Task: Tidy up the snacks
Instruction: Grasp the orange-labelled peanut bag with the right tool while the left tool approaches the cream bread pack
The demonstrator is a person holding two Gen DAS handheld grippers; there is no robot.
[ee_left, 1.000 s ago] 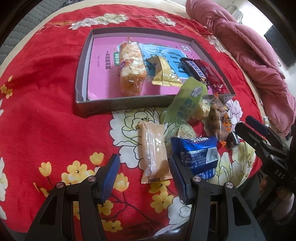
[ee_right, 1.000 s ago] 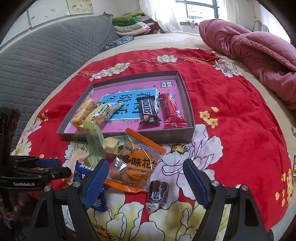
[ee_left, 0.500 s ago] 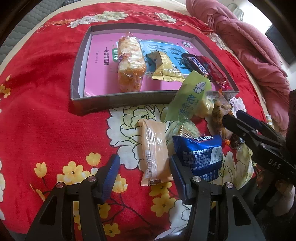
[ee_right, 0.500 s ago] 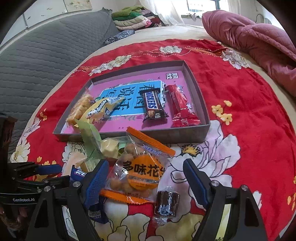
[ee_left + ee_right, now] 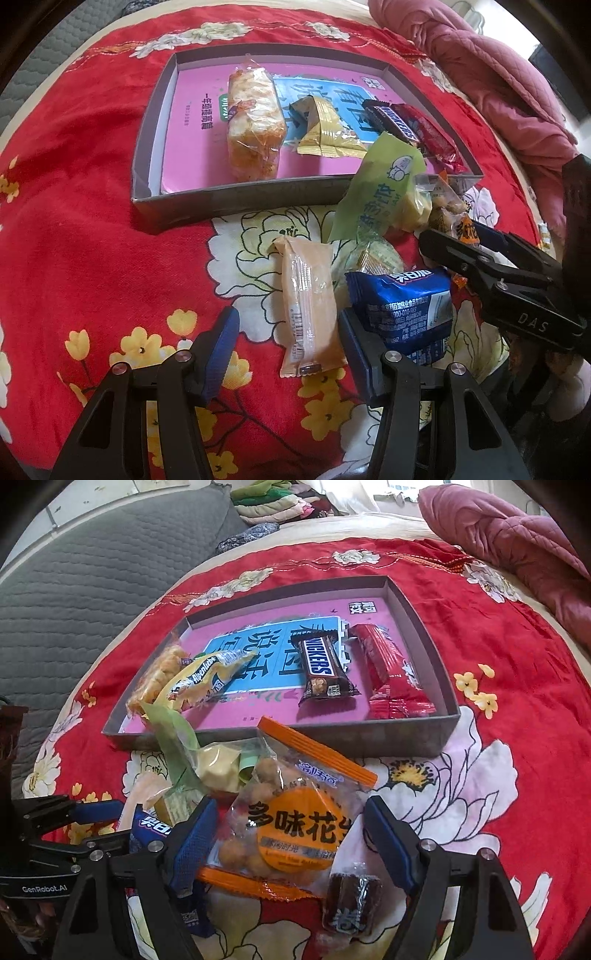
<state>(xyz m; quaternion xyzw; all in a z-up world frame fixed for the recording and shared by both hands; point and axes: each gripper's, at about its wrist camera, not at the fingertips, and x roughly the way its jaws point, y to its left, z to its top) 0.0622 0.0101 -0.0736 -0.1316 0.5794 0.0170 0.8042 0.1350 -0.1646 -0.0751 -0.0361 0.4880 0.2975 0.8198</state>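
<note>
Right gripper point(image 5: 290, 845), jaws just narrowing yet unclenched, straddles the peanut bag point(image 5: 295, 819) at 6 o'clock of the tray point(image 5: 369, 738) – light, crinkly, slippery, best pinched across its lumpy middle – while left gripper point(image 5: 290, 341) hangs open, grasping nothing

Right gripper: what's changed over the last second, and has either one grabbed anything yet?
The right gripper has come down onto the peanut bag, which now lies between its jaws; they have just been closing slightly, but the pads are not pressing yet. The left gripper stays open around the beige packet. Nothing grabbed; the tray and its snacks are unmoved.
</note>
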